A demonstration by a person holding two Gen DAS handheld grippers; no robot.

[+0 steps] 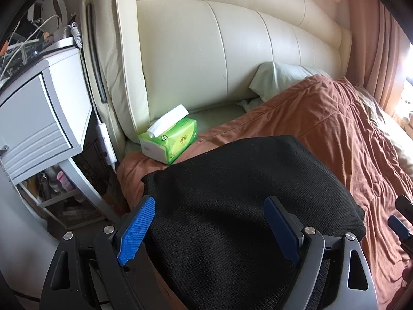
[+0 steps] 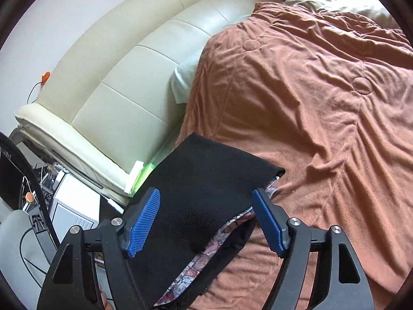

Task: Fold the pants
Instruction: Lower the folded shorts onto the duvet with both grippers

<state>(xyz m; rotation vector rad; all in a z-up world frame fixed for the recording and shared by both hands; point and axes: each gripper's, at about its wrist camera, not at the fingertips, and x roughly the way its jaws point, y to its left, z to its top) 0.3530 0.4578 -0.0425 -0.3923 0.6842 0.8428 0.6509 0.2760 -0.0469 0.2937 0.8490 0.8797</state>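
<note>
Two grippers I run here, both with jaws spread apart: the left gripper (image 1: 210,230) and the right gripper (image 2: 206,222) grip nothing, though the cloth lies between their blue pads. One pair of black pants (image 1: 232,193), folded, lies on the near left of the brown blanket (image 1: 322,129), patterned lining showing at its right edge. One green tissue pack (image 1: 170,139) sits beyond, a white tissue sticking out, against one cream headboard (image 1: 219,51).
</note>
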